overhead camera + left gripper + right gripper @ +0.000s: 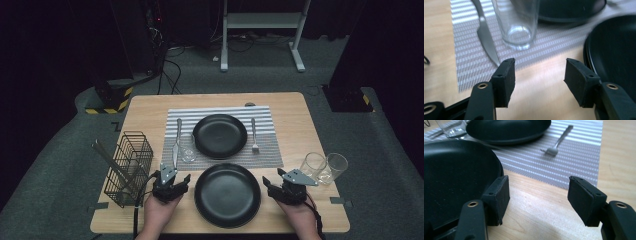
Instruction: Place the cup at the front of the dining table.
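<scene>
From the high view the left gripper (171, 184) and the right gripper (286, 187) sit low on either side of the near black plate (227, 194), each in a hand coming up from the bottom edge; the left gripper view adds what the overhead cannot resolve, its two black pads apart over bare wood with nothing between them, the knife (486, 35) blade tip and the base of a clear glass (517, 23) just ahead on the striped placemat (464, 45); the right gripper view shows its own jaws apart too, empty, the left pad just beside the near plate's rim (499, 170), and the fork (557, 141) lying on the mat beyond; counted from above: two black plates, the far plate (220, 135) on the placemat, three glasses, one by the knife and a pair of glasses (324, 166) at the right edge, one knife, one fork, one wire basket (129, 167) at the left holding a long utensil; the table (295, 117) is pale wood; around it grey carpet, cables, a white metal frame (260, 30) and dark surroundings.
</scene>
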`<state>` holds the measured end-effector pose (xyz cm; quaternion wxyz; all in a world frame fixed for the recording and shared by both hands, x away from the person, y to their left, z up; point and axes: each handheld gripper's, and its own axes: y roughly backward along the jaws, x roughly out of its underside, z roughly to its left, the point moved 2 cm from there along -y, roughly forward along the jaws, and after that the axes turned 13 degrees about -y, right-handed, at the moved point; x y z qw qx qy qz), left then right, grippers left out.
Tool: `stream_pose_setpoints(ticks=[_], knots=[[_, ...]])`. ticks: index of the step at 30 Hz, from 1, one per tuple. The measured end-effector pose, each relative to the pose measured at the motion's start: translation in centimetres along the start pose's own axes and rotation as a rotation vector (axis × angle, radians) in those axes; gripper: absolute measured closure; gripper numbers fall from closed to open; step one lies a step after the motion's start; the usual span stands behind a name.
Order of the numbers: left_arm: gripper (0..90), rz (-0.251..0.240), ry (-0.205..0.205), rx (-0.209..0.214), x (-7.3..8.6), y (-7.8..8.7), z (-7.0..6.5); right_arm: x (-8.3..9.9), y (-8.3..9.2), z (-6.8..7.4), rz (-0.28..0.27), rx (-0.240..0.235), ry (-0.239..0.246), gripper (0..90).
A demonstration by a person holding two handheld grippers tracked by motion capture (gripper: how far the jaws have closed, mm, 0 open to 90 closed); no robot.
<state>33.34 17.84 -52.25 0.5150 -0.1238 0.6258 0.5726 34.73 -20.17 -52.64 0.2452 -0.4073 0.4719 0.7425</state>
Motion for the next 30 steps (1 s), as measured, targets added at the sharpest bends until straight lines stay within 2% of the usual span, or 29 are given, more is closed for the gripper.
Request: stream_pose_setpoints(ticks=[2, 6, 12, 14, 16, 18, 20, 27, 30], knots=[[39.4, 0.028, -0.012, 0.014, 0.6, 0.2, -0.2, 0.2, -0.3, -0.2, 0.019, 0.006, -0.008, 33.8], [37.6, 0.062, -0.036, 0.005, 1.5, 0.2, -0.3, 0.7, -0.9, -0.2, 0.061, 0.026, -0.021, 33.7], [35.3, 0.078, -0.028, 0.032, 2.6, -0.2, -0.3, 1.3, -1.2, 0.1, 0.113, 0.054, -0.024, 33.5], [35.0, 0.069, -0.025, 0.029, 2.8, -0.2, -0.2, 1.3, -1.3, 0.2, 0.124, 0.074, -0.015, 33.3], [34.3, 0.070, -0.026, 0.028, 2.8, -0.2, -0.2, 1.4, -1.5, 0.3, 0.154, 0.072, -0.008, 33.1], [32.9, 0.071, -0.027, 0.029, 2.8, -0.2, -0.2, 1.5, -1.8, 0.5, 0.199, 0.066, 0.028, 33.1], [32.0, 0.070, -0.027, 0.036, 2.8, -0.2, -0.2, 1.6, -1.7, 0.7, 0.200, 0.058, 0.046, 35.2], [30.3, 0.071, -0.030, 0.042, 2.7, -0.3, -0.2, 1.6, -1.7, 0.7, 0.199, 0.066, 0.033, 33.2], [29.9, 0.071, -0.030, 0.043, 2.7, -0.3, -0.3, 1.7, -1.7, 0.7, 0.198, 0.089, 0.012, 30.6]])
